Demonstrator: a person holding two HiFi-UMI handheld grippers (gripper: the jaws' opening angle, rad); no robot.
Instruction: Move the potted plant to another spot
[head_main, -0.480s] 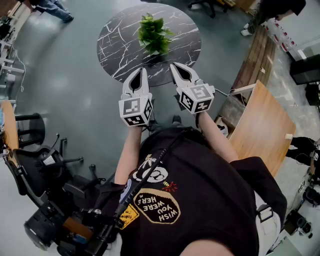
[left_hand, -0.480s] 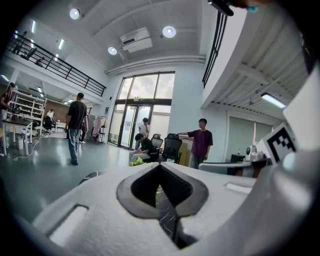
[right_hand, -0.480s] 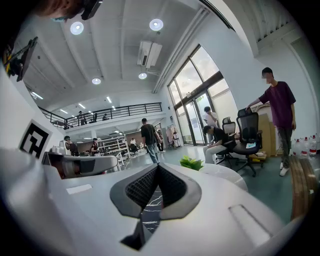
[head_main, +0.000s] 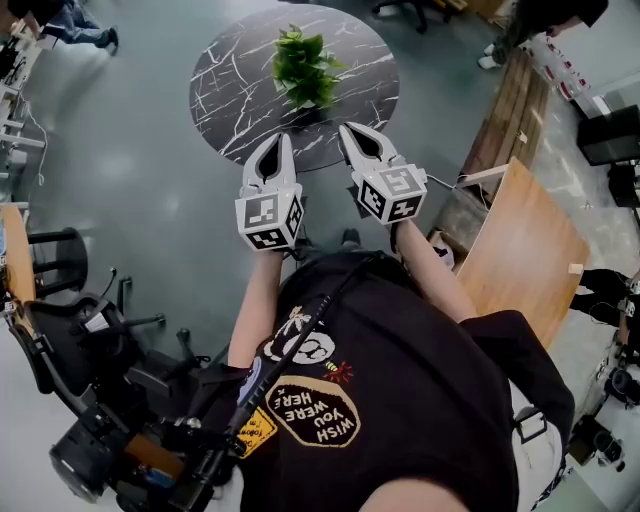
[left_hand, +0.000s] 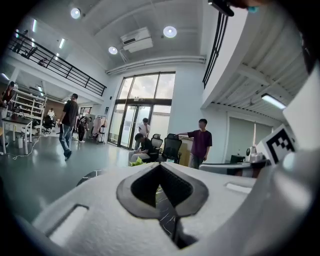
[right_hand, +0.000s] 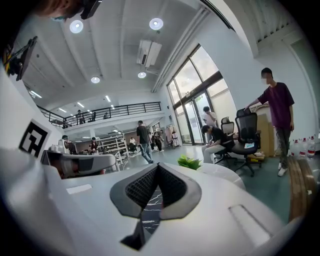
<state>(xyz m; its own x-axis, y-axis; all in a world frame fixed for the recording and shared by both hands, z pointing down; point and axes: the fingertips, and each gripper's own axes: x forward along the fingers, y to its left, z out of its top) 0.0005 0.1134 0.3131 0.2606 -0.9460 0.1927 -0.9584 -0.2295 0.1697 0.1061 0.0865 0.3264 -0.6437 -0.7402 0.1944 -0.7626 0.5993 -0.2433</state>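
**Left gripper** (head_main: 285, 140): jaws closed tip to tip with nothing between them. In the head view its tips lie at the near edge of the round, dark, marble-patterned surface (head_main: 225, 85).

**Potted plant** (head_main: 303, 68): upright on that surface, beyond both grippers and clear of each. Its green leaves show just past the jaws in both gripper views.

**Right gripper** (head_main: 347, 130): jaws also closed and empty, held just beside the left gripper at the same near edge.
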